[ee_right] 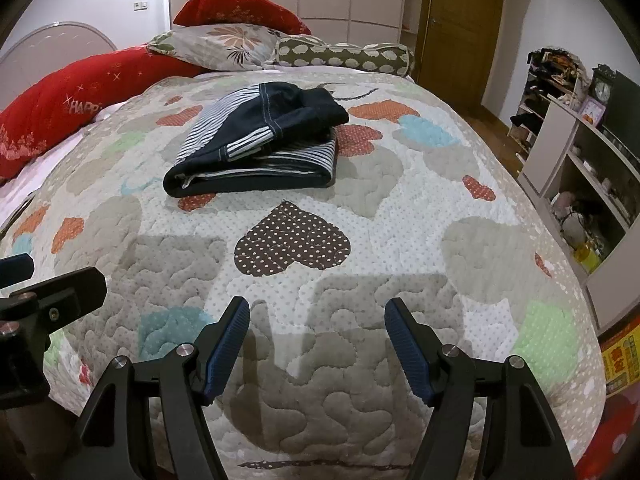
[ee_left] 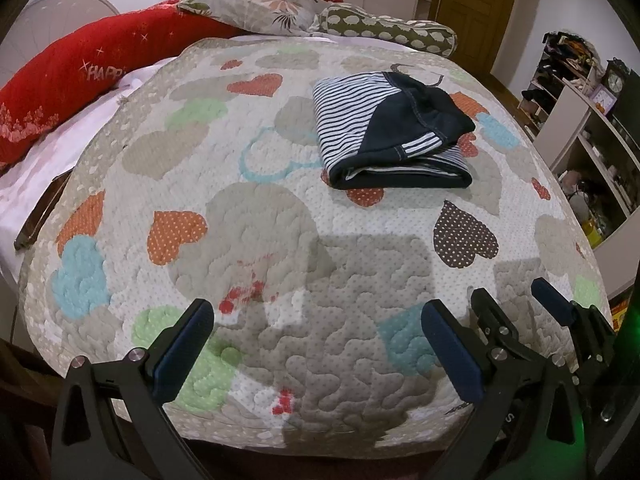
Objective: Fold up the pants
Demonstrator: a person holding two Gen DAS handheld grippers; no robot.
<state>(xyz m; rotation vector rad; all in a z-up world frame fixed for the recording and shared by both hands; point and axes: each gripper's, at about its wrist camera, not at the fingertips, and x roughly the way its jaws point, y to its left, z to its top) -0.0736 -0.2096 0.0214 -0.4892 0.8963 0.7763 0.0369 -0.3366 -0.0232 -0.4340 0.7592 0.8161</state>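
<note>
The pants, dark blue with white stripes, lie folded into a compact bundle on the heart-patterned quilt. In the left wrist view they sit in the upper right of the centre; in the right wrist view they lie upper left of centre, well apart from both grippers.

The left gripper fills the bottom of its own view, its blue-padded fingers spread wide with nothing between them, above the near edge of the quilt. The right gripper is at the bottom of its view, fingers likewise apart and empty. It also shows at the lower right of the left view, just beside the left gripper.

Red pillows and a flowered pillow lie at the upper left. Shelves stand at the right edge, and a wooden door is at the upper right.
</note>
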